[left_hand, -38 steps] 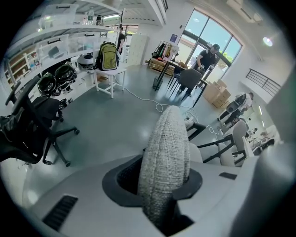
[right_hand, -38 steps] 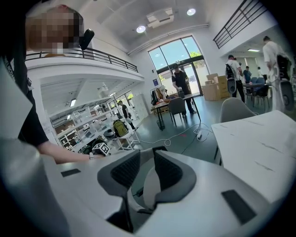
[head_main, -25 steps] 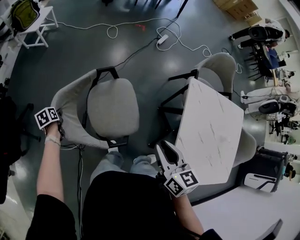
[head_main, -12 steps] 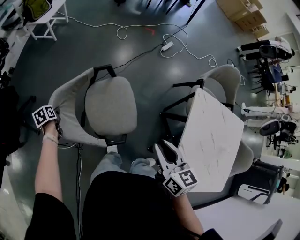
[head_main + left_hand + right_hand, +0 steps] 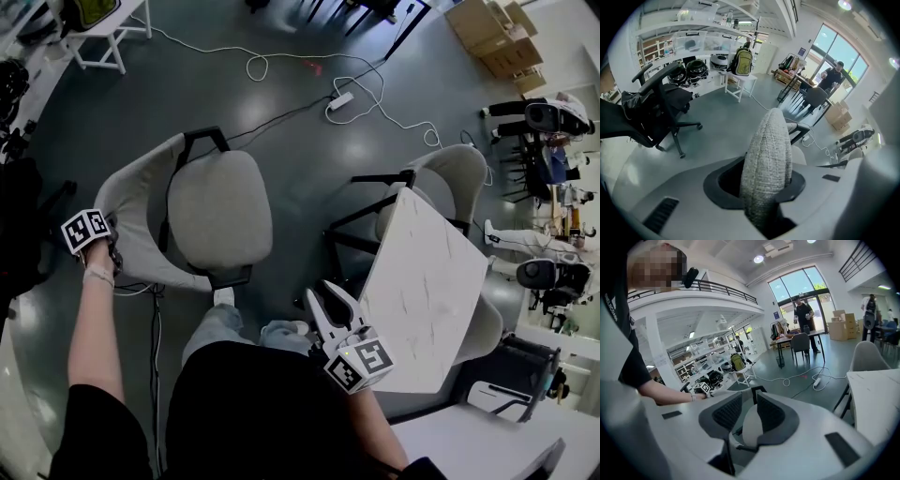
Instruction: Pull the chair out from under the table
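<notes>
Jaws of the left gripper [image 5: 764, 183] are closed on the upright padded edge of the grey chair [image 5: 768, 145], the woven fabric pinched between the two dark pads. In the head view this gripper sits at the left side of the curved backrest, with its marker cube above the person's wrist.

The right gripper [image 5: 327, 298] is held in front of the person's body, pointing forward and slightly down. Its jaws stand apart with nothing between them, and the chair's seat shows through the gap in the right gripper view.

The chair stands on the dark grey floor [image 5: 291, 159], to the left of the white marble-patterned table [image 5: 422, 281] and clear of its edge, with open floor between the two. Its seat faces the person's knees.

A second grey chair [image 5: 452, 167] is tucked in at the table's far corner, and a third [image 5: 487, 328] shows under the right edge. White cables and a power strip [image 5: 339, 98] lie on the floor beyond. A black office chair [image 5: 651, 108] stands off to the left.
</notes>
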### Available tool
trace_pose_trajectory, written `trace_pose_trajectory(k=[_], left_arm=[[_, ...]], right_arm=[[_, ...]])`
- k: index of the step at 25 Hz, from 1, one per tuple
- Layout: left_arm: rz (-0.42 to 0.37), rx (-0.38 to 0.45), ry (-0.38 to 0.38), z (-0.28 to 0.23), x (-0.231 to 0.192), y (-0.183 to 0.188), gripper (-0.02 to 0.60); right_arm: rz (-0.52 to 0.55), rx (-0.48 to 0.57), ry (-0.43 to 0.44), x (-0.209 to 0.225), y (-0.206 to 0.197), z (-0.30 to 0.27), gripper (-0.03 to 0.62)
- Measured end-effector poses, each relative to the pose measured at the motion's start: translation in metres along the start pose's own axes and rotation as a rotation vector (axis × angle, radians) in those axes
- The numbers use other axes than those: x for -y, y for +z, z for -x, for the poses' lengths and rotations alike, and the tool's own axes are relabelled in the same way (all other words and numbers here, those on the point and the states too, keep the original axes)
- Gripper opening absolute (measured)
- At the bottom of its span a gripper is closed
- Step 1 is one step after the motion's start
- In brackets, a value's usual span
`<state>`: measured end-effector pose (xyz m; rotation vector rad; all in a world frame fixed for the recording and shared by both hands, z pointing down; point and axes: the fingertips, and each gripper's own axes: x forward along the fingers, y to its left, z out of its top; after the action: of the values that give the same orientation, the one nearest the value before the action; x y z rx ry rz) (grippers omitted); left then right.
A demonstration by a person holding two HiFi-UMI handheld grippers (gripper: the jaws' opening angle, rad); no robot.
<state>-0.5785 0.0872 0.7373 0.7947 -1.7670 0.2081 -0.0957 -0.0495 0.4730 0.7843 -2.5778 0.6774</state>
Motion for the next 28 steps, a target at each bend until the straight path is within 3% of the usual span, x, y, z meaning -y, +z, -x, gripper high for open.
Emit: trace_pose_trajectory(k=[14,20,24,28], left_arm=[[-0.016,-0.031,0.029,0.001,-0.004,-0.004,0.15],[-0.077,-0.036,0.083,0.0,-0.005,-0.007,0.184],[-0.153,0.014,0.166,0.012,-0.005,-0.004,0.206],[-0.215,0.119,0.227,0.035,0.0,0.004,0.204]], right_arm=[[-0.01,0.005,-0.008,0.005,-0.002,0.007,0.106],[-0.025,0.011,-0.017,0.007,-0.009,0.011,0.106],[-0.029,0.019,-0.016,0.007,-0.008,0.015,0.106],[-0.044,0.038,-0.032,0.008,-0.008,0.024,0.106]])
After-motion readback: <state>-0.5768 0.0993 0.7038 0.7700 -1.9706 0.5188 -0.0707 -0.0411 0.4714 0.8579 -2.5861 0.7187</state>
